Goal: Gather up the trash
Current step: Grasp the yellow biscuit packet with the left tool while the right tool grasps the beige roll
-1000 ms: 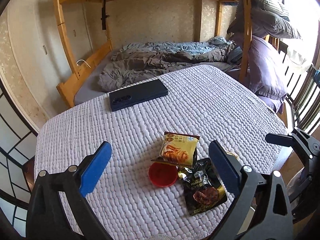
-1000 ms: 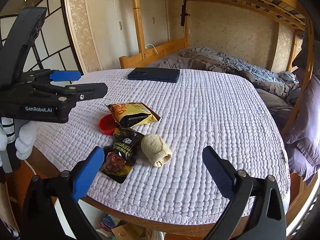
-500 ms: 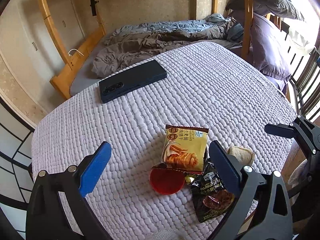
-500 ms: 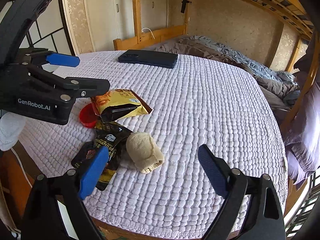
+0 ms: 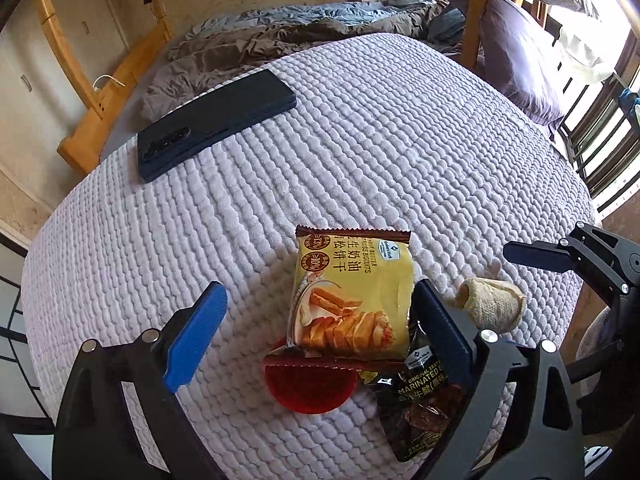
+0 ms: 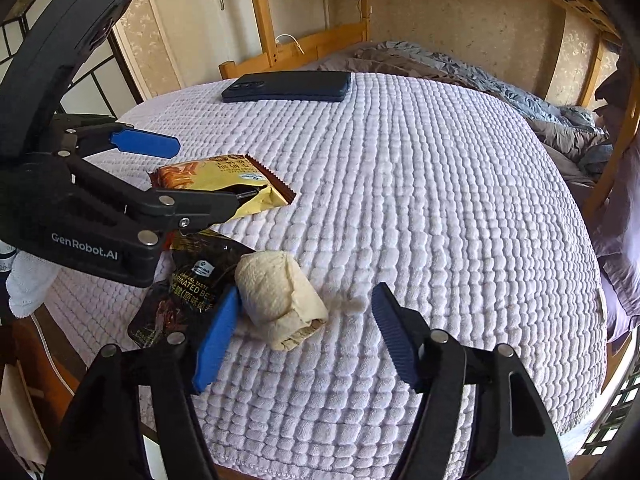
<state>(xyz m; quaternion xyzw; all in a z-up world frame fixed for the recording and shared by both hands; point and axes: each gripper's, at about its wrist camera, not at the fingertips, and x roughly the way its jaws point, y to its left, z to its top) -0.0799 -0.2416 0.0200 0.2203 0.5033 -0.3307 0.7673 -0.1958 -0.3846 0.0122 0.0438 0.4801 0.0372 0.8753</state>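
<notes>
Left hand-held gripper (image 5: 316, 332), marked "GenRobot.AI", straddles yellow biscuit packet (image 5: 352, 296) beside "MARINATED" pouch (image 5: 420, 396).

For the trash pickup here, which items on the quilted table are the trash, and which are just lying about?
Trash to collect:
yellow biscuit wrapper
black marinated beef packet
crumpled tissue wad
red round lid, probably

Just lying about:
dark phone
grey bedding on the bunk behind
purple pillow

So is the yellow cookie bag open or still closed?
Open. In the right wrist view the yellow cookie bag has a torn side gaping dark. Whether any cookies remain inside cannot be told.
</notes>
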